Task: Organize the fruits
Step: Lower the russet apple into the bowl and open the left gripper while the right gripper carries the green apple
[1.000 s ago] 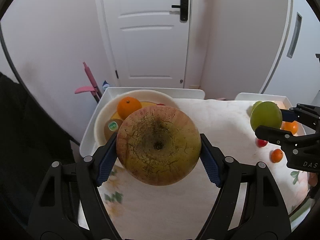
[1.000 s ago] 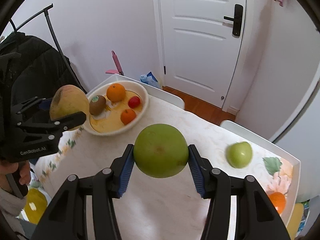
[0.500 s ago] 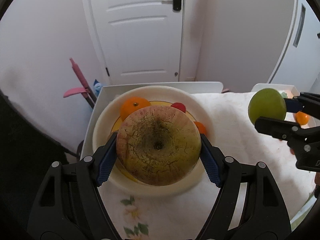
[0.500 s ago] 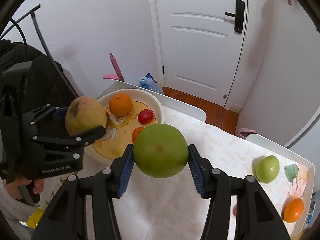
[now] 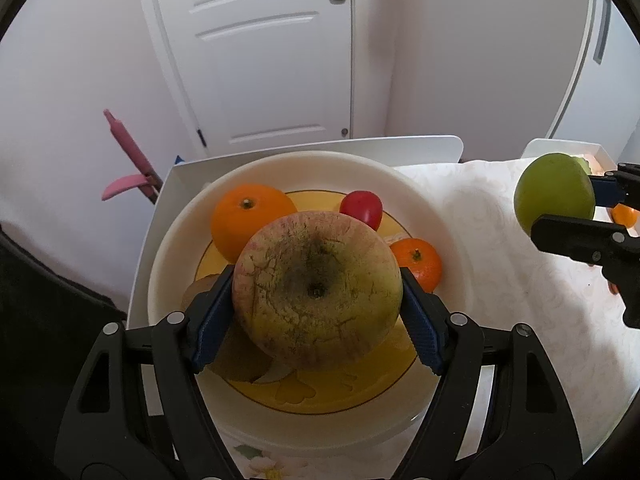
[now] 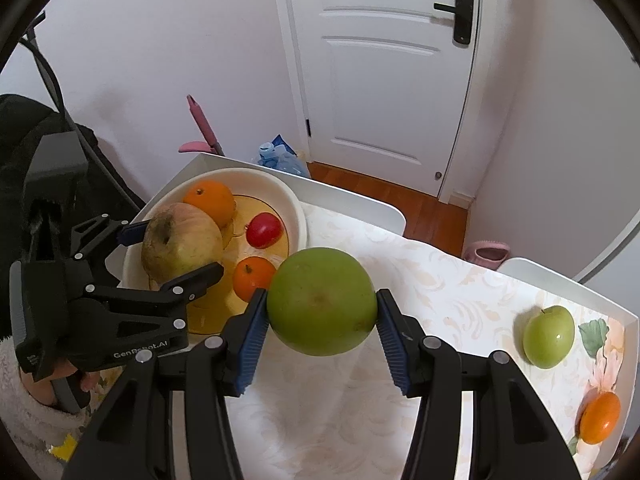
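Left gripper (image 5: 318, 294) is clamped on a russeted apple (image 5: 318, 290), which hangs over the cream bowl (image 5: 448, 216) at the table's left end; right gripper (image 6: 322, 334) is clamped on a large green apple (image 6: 322, 300), held above the tablecloth (image 6: 432, 292) just right of that bowl. To set the russeted apple down well, I'd lower it toward the bare yellow patch at the near side of the bowl, clear of the fruit beneath it, and release only once it rests, or it may roll into its neighbours. The right gripper should wait to the side so the 2 tools don't collide.

Inside the bowl: 1 big orange (image 5: 250, 222), 1 small mandarin (image 5: 418, 262), 1 red tomato (image 5: 362, 208) and a kiwi (image 5: 236, 350) half hidden under the left jaw. Out on the cloth, a small green apple (image 6: 548, 336) and another orange fruit (image 6: 600, 418) remain, well apart from the bowl
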The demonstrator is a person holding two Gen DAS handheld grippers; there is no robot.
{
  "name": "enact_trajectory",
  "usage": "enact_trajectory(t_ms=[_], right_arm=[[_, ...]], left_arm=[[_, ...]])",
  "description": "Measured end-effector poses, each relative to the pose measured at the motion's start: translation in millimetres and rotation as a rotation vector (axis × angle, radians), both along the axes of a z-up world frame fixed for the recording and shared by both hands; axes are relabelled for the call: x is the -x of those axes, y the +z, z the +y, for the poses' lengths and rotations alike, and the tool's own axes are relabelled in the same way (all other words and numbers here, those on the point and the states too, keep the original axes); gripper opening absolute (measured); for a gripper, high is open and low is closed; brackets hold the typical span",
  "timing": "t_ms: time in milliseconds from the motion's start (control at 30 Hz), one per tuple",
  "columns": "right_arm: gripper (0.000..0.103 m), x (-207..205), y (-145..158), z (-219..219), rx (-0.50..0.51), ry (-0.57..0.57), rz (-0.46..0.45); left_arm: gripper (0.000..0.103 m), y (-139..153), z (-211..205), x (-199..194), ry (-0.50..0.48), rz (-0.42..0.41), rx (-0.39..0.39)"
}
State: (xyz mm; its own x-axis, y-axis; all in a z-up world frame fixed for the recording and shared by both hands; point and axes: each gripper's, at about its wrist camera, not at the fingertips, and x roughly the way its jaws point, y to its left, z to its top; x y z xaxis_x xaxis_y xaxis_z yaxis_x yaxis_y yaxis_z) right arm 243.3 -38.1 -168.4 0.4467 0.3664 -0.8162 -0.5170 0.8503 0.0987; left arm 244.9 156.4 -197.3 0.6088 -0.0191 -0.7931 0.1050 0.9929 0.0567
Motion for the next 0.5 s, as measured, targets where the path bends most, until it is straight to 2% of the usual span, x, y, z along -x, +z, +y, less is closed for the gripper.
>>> enact_trajectory(t_ms=[33,67,133,200,500], right_arm=[[0.049,-1,0,-1,-0.001,-0.005,0.001],[0.049,-2,0,-1,-0.001,-0.009,0.002],[0.049,-3,0,-2,-0.003,-0.014,0.003],[0.049,-4,1,-3,-0.003,-0.016,0.003],[0.049,-3,12,1,-0.006,0.024,-0.005]], left_arm=[[0.085,3,-2,1,-0.009,-0.016,-0.012],[0.094,6,-3,2,-0.016,-0.033,-0.019],[0.103,16,-5,7,-0.022,-0.083,-0.035],[0.103,26,-6,10,-0.030,-0.110,-0.034],[0.103,45,13,31,0.040,-0.109,-0.013]])
